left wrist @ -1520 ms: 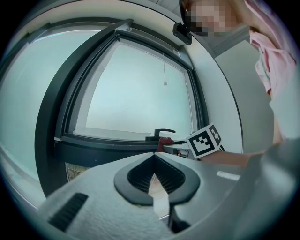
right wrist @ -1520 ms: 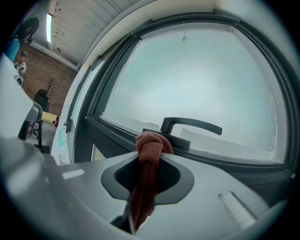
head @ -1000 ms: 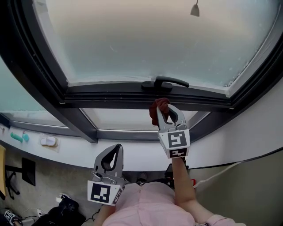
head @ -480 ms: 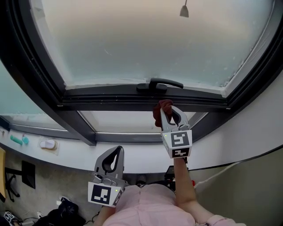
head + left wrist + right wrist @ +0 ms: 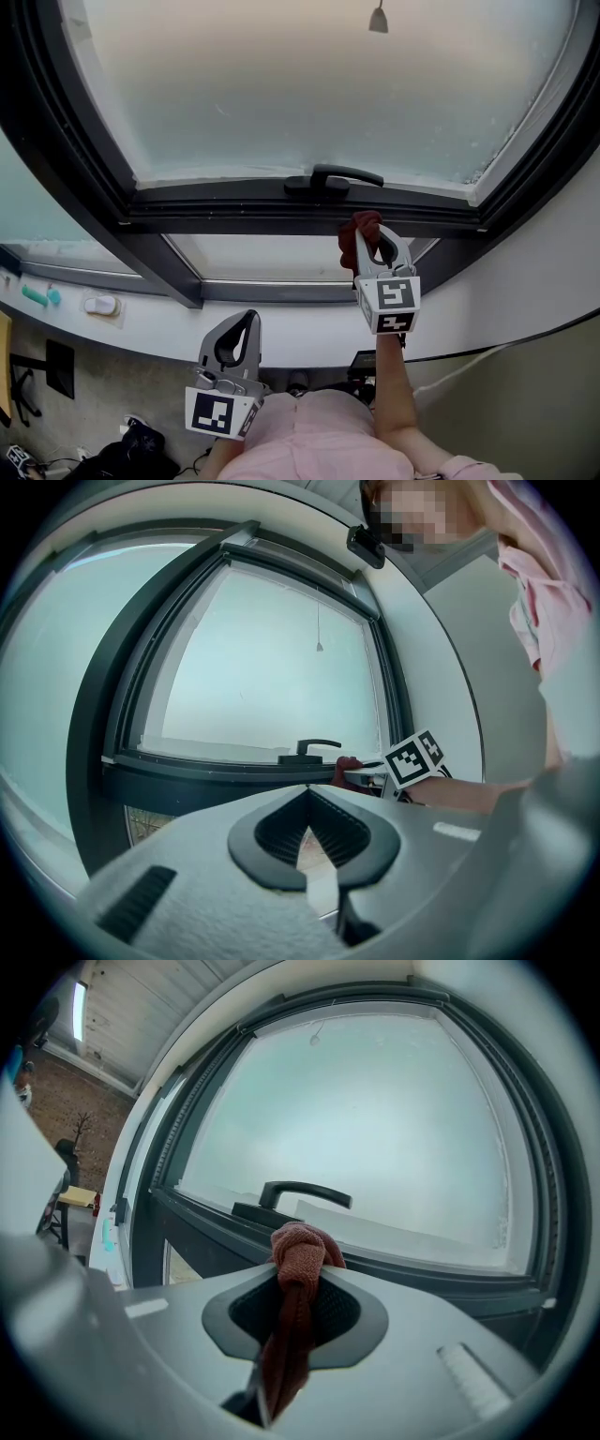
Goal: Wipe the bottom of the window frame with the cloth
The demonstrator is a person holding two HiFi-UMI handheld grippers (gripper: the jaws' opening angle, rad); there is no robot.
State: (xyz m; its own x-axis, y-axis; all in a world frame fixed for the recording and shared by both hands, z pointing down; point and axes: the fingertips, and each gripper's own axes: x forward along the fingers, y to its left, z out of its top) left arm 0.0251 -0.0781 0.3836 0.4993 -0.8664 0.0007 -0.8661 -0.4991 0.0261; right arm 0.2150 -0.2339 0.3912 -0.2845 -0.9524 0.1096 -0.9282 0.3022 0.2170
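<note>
My right gripper (image 5: 368, 231) is shut on a rust-red cloth (image 5: 366, 225), bunched at its tips and pressed near the dark bottom rail of the window frame (image 5: 234, 208), just right of the black handle (image 5: 333, 178). In the right gripper view the cloth (image 5: 298, 1249) sticks up between the jaws, with the handle (image 5: 298, 1192) behind it and the frame rail (image 5: 403, 1269) running across. My left gripper (image 5: 246, 319) hangs low, near the person's body, shut and empty. In the left gripper view my left gripper (image 5: 307, 791) has its jaws together, and the right gripper's marker cube (image 5: 414, 758) and the cloth (image 5: 345, 766) show beyond.
A frosted pane (image 5: 309, 84) fills the frame, with a small pull cord end (image 5: 378, 19) hanging in front. A lower pane (image 5: 272, 255) sits under the rail. A white sill (image 5: 141, 328) curves below; small items (image 5: 101, 305) lie at its left. A cable (image 5: 487, 352) runs along the right wall.
My right gripper with the cloth has slid to the right along the bottom rail, from below the handle to past its right end. The left gripper has stayed in place.
</note>
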